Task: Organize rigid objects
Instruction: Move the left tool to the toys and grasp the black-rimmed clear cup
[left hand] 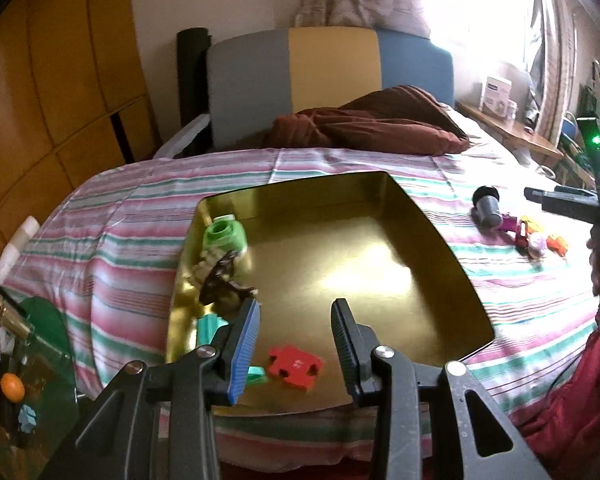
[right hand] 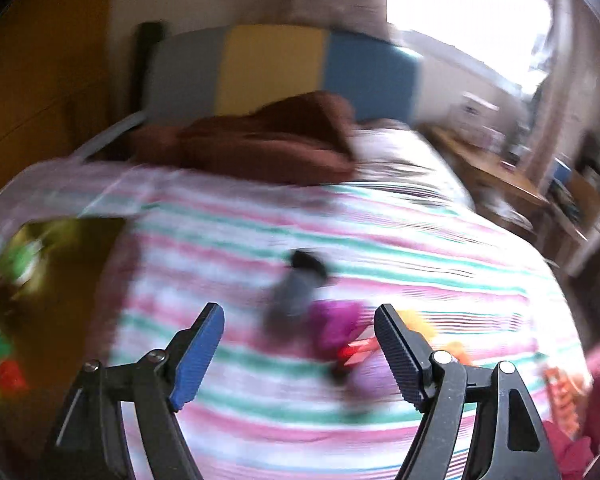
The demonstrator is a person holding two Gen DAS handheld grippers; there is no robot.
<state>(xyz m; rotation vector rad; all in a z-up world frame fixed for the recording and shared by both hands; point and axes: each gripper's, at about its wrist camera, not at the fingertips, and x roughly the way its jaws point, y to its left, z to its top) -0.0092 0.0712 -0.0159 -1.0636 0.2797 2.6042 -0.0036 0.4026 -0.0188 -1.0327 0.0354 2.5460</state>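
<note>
While both grippers hang over the striped bed [left hand: 112, 240], nothing sits between their jaws.
Left gripper [left hand: 296, 344] stands apart and empty above the gold tray [left hand: 452, 256], which holds a red puzzle piece [left hand: 296, 364] and green toy [left hand: 224, 236]. Right gripper [right hand: 300, 356], apart and empty, is above blurred loose toys [right hand: 332, 328] beside the tray.

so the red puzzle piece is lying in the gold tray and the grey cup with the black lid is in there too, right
Not quite. The red puzzle piece does lie in the gold tray, but the grey cup lies outside it on the striped bedspread, beside the small toys. The left wrist view shows this.
</note>
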